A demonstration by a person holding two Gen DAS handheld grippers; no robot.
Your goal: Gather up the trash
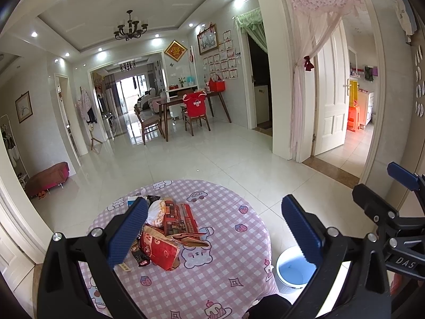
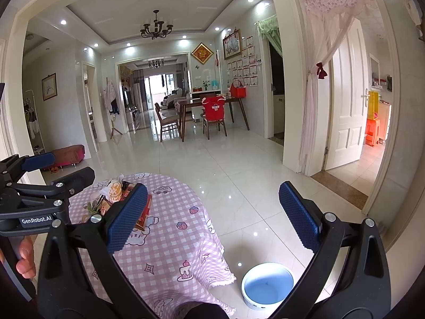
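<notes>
A pile of trash (image 1: 166,228), red and brown snack wrappers, a white bag and dark packets, lies on a round table with a pink checked cloth (image 1: 212,271). My left gripper (image 1: 212,228) is open and empty, held above the table with the pile by its left finger. My right gripper (image 2: 209,215) is open and empty, over the table's right edge. The pile also shows in the right wrist view (image 2: 119,199), partly hidden by the left finger. A white bin with a blue liner (image 2: 267,284) stands on the floor right of the table; it also shows in the left wrist view (image 1: 290,268).
The right gripper (image 1: 393,204) shows at the right of the left wrist view, the left gripper (image 2: 39,186) at the left of the right wrist view. Glossy tiled floor (image 2: 239,164) stretches ahead to a dining table with chairs (image 2: 209,109). A white door (image 2: 348,98) stands open at right.
</notes>
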